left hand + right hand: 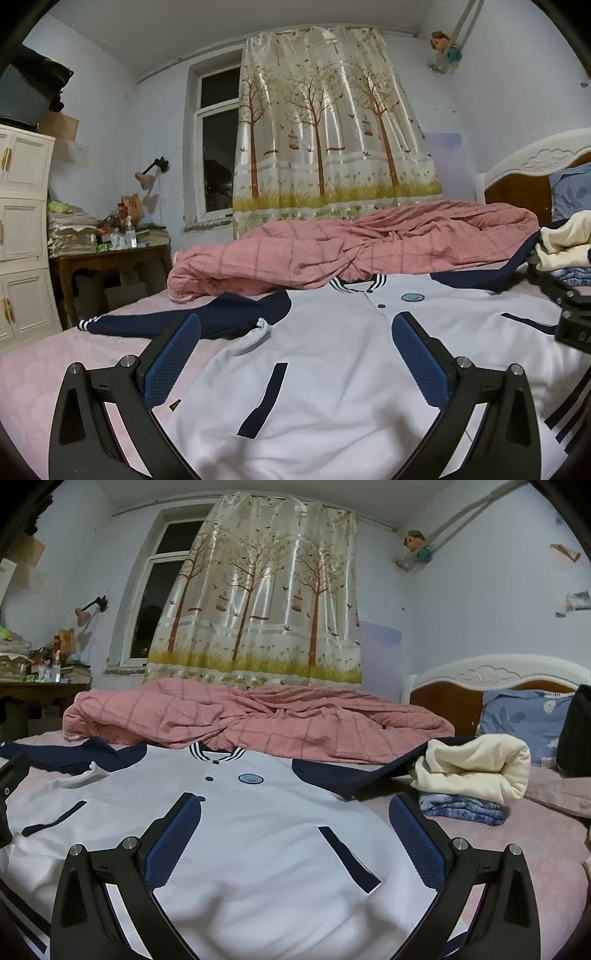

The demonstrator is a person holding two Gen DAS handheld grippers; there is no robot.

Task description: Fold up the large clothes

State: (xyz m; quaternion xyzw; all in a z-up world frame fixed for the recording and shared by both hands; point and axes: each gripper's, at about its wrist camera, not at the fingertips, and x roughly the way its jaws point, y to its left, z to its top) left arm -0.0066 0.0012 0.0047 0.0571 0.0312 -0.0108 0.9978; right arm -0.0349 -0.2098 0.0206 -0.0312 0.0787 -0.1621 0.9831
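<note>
A white varsity jacket with navy sleeves lies spread flat, front up, on the pink bed sheet; it also shows in the right wrist view. Its left sleeve stretches out sideways; its right sleeve runs toward a pile of clothes. My left gripper is open and empty, hovering over the jacket's lower left part. My right gripper is open and empty over the jacket's lower right part, by the pocket.
A rumpled pink plaid quilt lies behind the jacket. A folded cream garment on blue cloth sits at the right, before a blue pillow and headboard. A cluttered wooden table and white cabinet stand left.
</note>
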